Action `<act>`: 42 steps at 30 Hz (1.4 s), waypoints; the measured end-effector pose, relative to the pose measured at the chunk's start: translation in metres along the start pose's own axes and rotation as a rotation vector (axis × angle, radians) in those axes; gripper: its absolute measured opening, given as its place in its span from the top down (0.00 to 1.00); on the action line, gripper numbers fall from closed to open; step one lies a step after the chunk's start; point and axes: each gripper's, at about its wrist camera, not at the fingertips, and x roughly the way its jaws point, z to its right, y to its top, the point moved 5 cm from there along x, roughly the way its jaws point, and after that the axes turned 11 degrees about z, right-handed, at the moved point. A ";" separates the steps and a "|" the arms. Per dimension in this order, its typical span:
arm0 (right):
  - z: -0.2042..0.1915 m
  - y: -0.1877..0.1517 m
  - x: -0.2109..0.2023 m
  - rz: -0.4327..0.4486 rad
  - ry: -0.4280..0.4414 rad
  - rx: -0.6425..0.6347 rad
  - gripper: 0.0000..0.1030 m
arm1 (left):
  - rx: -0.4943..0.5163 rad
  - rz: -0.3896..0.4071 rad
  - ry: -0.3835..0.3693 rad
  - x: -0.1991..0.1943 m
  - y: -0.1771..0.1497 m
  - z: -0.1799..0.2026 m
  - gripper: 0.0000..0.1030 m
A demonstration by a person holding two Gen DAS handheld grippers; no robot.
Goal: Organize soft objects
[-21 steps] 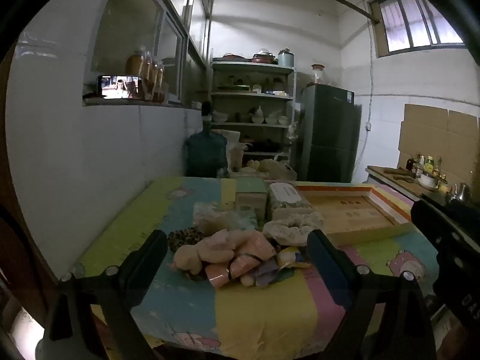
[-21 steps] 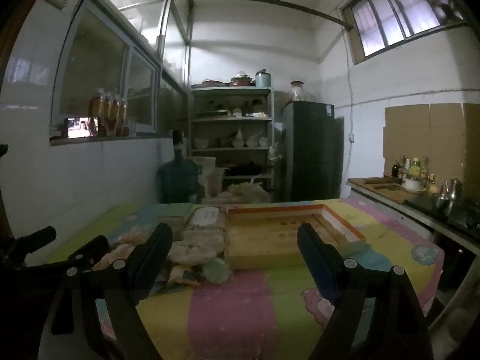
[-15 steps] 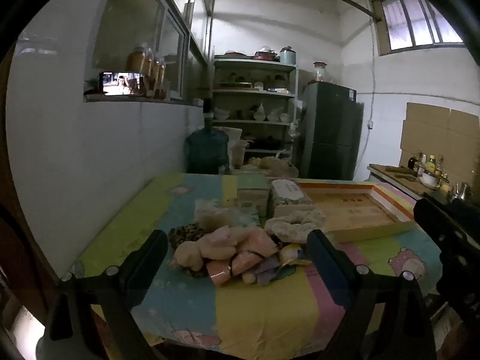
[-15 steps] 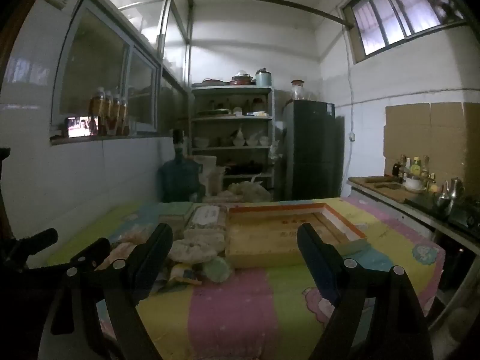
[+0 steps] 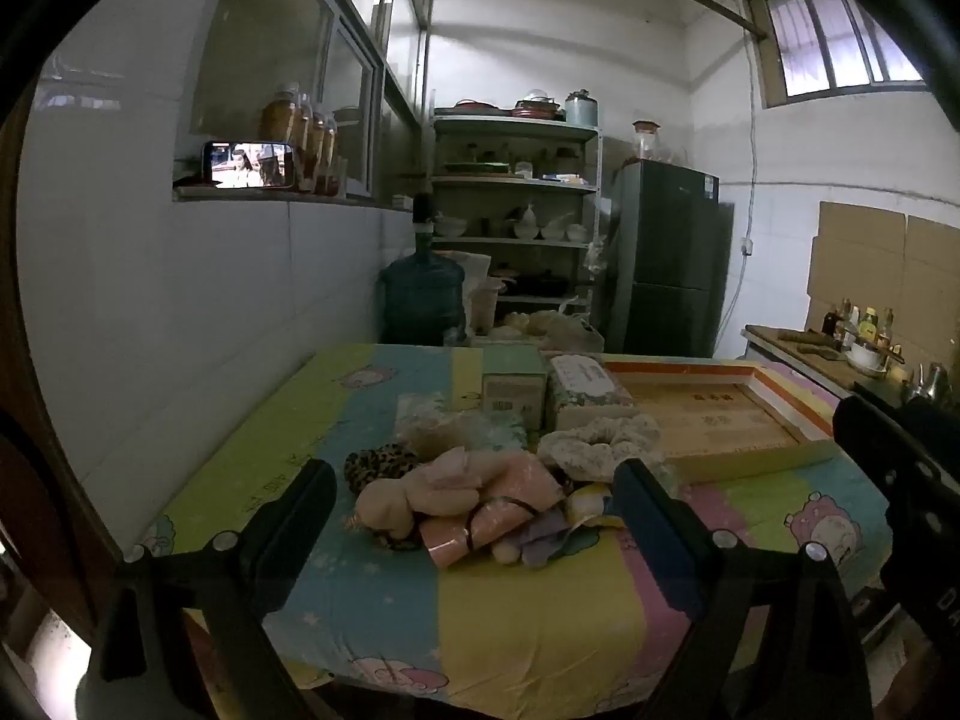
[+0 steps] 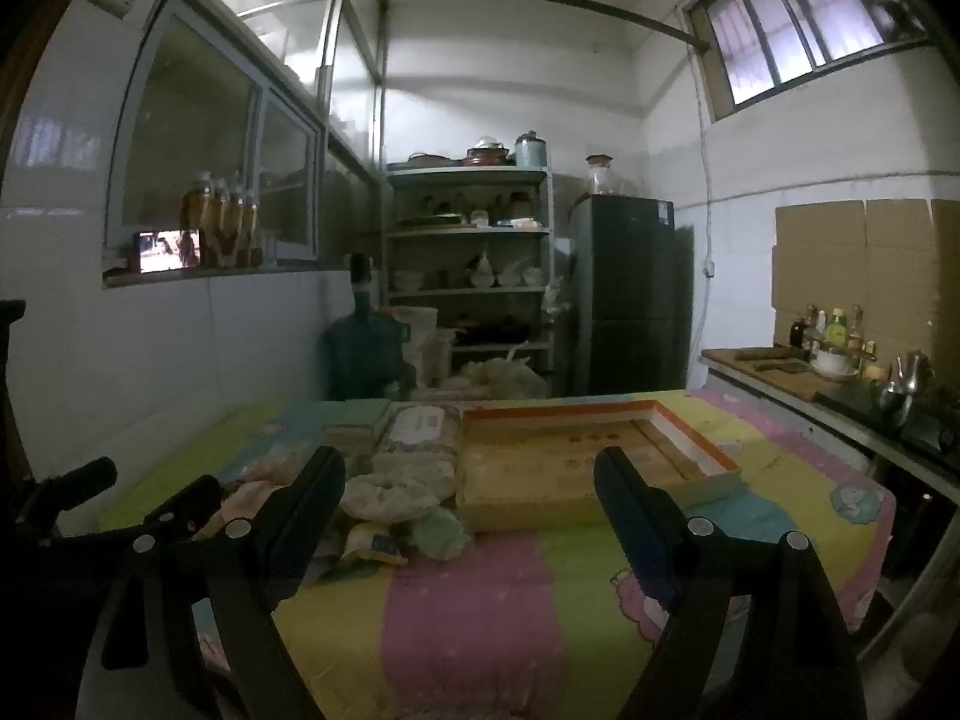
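A pile of soft objects (image 5: 474,498) lies mid-table: a peach plush, pink pouches, a leopard scrunchie (image 5: 378,462), a white floral scrunchie (image 5: 600,447) and purple and yellow pieces. It also shows in the right wrist view (image 6: 390,498). A shallow cardboard tray (image 5: 726,420) with an orange rim lies to its right, also seen in the right wrist view (image 6: 576,468). My left gripper (image 5: 474,516) is open and empty, held above the table's near edge in front of the pile. My right gripper (image 6: 468,498) is open and empty, facing the tray.
A green box (image 5: 513,381) and a floral packet (image 5: 585,387) stand behind the pile on the striped cartoon tablecloth (image 5: 528,606). A water jug (image 5: 423,294), shelves (image 5: 516,222) and a fridge (image 5: 666,258) stand beyond. A tiled wall runs along the left; a counter with bottles (image 6: 834,354) is right.
Both grippers have drifted slightly, so the scene sits a little lower in the left wrist view. Nothing on the table has moved.
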 end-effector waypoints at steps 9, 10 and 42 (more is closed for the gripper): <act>-0.003 -0.002 0.001 -0.003 0.001 0.003 0.16 | 0.002 -0.002 -0.004 0.003 -0.002 0.001 0.08; -0.003 -0.003 0.001 -0.004 0.002 0.003 0.16 | 0.004 -0.002 -0.005 0.004 -0.003 0.001 0.08; -0.014 -0.001 0.003 -0.017 0.035 0.000 0.16 | 0.005 -0.001 -0.008 0.005 -0.004 0.003 0.09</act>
